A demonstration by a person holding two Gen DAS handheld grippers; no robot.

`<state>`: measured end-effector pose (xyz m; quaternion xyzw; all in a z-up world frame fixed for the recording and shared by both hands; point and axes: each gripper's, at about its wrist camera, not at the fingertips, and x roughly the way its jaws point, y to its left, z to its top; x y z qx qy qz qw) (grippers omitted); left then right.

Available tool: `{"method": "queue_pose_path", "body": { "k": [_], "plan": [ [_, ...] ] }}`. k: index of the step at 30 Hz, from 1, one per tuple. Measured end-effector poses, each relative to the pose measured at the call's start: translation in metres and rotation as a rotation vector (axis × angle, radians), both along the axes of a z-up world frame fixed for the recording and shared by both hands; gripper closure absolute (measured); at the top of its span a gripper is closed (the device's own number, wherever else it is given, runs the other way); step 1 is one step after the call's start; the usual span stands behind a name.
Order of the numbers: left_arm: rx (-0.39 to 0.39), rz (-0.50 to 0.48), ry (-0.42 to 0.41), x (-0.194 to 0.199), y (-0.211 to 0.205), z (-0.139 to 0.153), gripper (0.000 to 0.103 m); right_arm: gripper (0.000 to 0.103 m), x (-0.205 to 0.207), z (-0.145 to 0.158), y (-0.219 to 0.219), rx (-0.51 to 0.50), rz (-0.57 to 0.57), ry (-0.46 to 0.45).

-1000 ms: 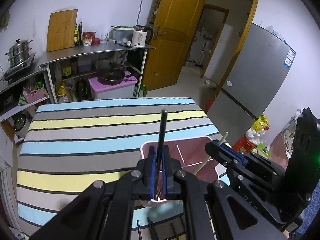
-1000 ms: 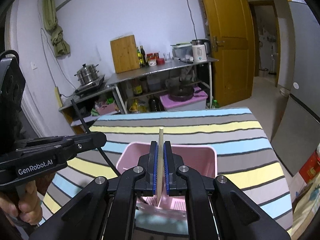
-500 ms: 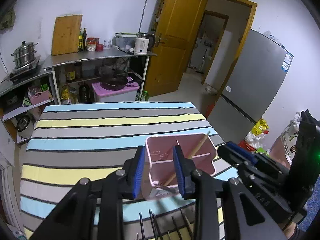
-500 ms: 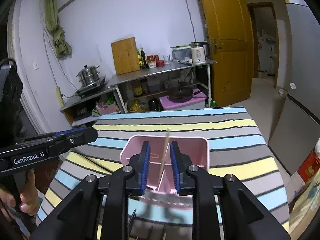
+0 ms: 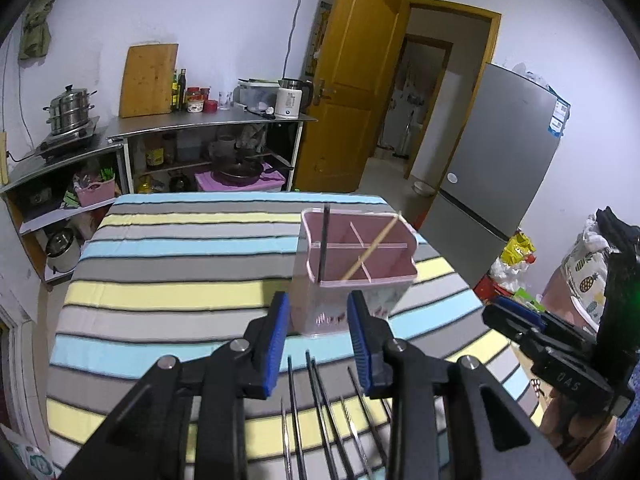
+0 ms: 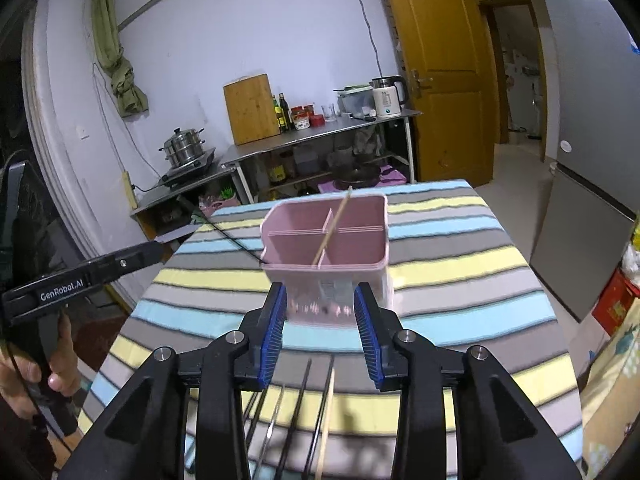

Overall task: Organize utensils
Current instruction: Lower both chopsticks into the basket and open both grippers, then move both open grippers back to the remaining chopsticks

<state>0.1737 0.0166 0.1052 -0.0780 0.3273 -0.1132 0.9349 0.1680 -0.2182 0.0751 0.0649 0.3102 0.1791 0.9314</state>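
both grippers (image 5: 316, 336) (image 6: 320, 320) just opened, empty.

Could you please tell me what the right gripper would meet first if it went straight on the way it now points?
Most likely the near wall of the pink utensil holder, which stands dead ahead of the open right gripper; how far apart they are is unclear.

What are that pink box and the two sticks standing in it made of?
The pink box looks like matte moulded plastic: even colour, thin walls and dividers. The pale stick seems bare wood or bamboo, tan and dull. The black stick is dark and smooth; plastic, metal or lacquered wood, I can't tell.
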Motion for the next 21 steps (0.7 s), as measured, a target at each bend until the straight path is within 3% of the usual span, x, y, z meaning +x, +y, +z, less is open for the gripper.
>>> {"method": "queue_pose_path", "body": {
  "k": [10, 21],
  "plan": [
    [0.003, 0.033, 0.058, -0.064, 0.011, -0.058, 0.071, 0.067, -0.054, -0.031, -0.004, -0.038, -0.010, 0.052],
    [0.025, 0.046, 0.129, -0.085, 0.013, -0.101, 0.071, 0.070, -0.066, -0.078, 0.015, -0.107, 0.039, 0.147]
  ]
}}
